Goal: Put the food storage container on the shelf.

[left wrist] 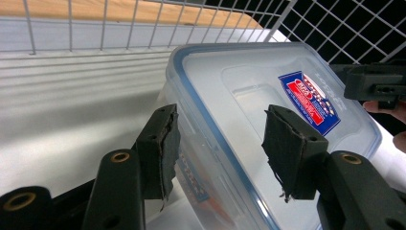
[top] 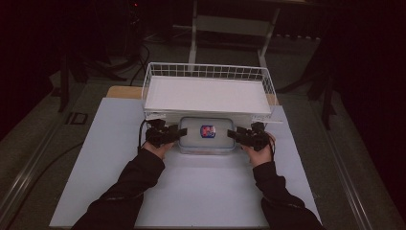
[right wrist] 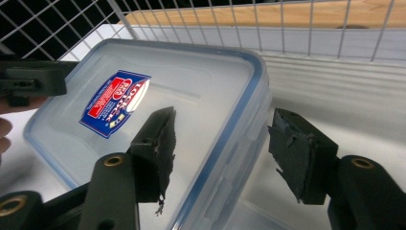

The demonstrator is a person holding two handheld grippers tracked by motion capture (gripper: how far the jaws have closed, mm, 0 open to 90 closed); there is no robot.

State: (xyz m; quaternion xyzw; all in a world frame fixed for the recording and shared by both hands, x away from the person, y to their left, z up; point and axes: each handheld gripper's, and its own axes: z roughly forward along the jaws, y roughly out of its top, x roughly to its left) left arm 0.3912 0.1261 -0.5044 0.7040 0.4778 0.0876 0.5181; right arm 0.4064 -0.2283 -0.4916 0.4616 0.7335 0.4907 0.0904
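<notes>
Item one: white wire basket [top: 207, 76], at the table's far side. Item two: lidded clear container [top: 208, 135], resting on the white table [top: 201, 191] just before the basket. Item three: your left gripper [top: 180, 132] and right gripper [top: 230, 133], jaws spread astride opposite ends, pads not pressing. Judged step: release or pre-grasp; next, close both evenly.

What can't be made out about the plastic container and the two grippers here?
- Contents of the container: its frosted lid hides them in every view.
- Label print: too small in the high view, blurred in the gripper views.
- Left gripper and right gripper: lid edge between open jaws; contact with the pads unclear.
</notes>
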